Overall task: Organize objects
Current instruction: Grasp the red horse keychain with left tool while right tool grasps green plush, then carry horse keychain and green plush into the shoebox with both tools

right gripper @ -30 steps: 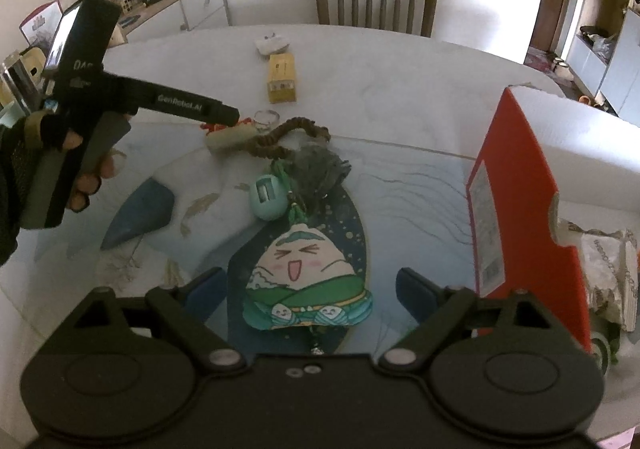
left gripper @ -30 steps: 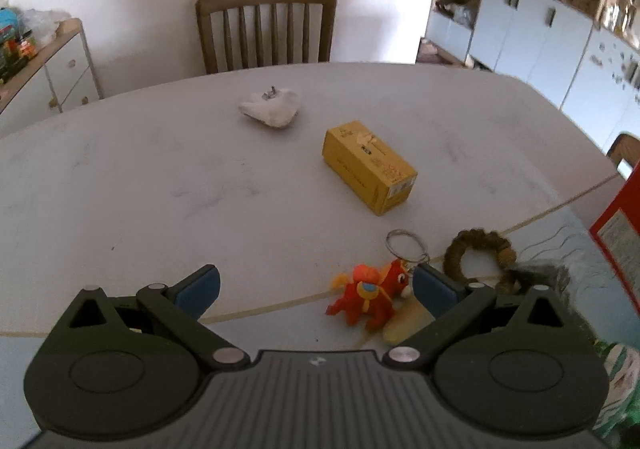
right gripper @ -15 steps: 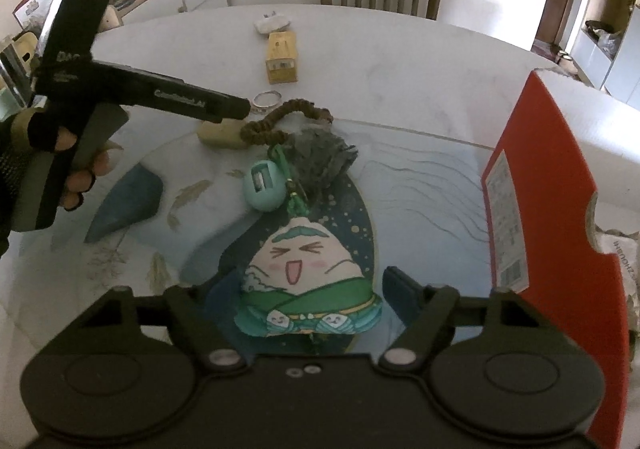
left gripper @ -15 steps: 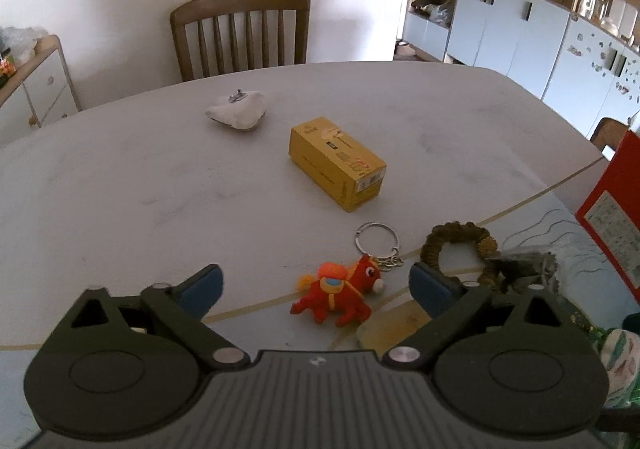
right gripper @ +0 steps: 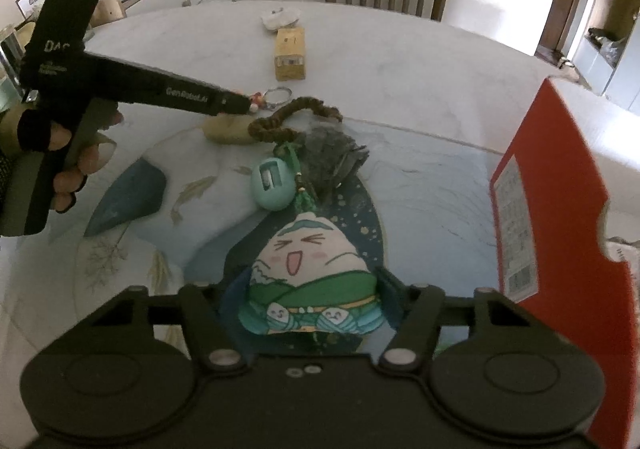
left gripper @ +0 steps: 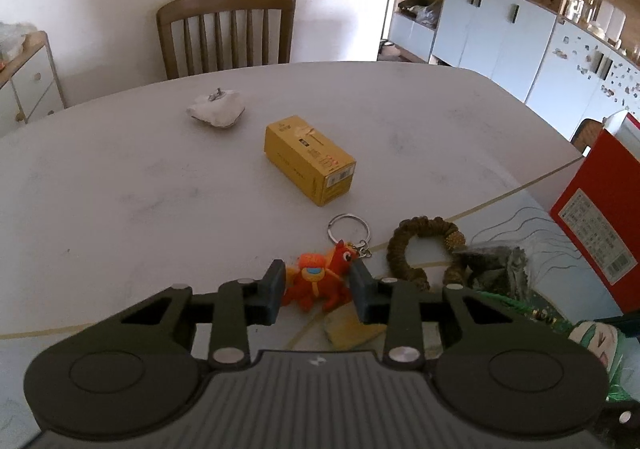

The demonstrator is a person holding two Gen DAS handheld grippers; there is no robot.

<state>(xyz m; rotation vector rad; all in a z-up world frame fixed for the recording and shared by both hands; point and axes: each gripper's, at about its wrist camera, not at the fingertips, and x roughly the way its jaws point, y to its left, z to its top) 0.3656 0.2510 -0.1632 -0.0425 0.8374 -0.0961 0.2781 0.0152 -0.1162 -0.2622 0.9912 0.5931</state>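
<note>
Between your left gripper [left gripper: 318, 291] fingers sits the horse keychain [left gripper: 320, 279], pinched; your right gripper [right gripper: 306, 303] clasps the half-hidden plush [right gripper: 308, 269].

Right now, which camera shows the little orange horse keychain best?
The left wrist view: the orange horse keychain sits whole between the left gripper's pads, which have closed on its flanks, its ring lying on the table. In the right wrist view the left gripper hides all but the toy's tip and ring.

An orange-red horse keychain [left gripper: 320, 281], a yellow box [left gripper: 310, 158] and a red carton [left gripper: 600, 225] are being shown; a green-and-white plush [right gripper: 310, 289] is being displayed.
</note>
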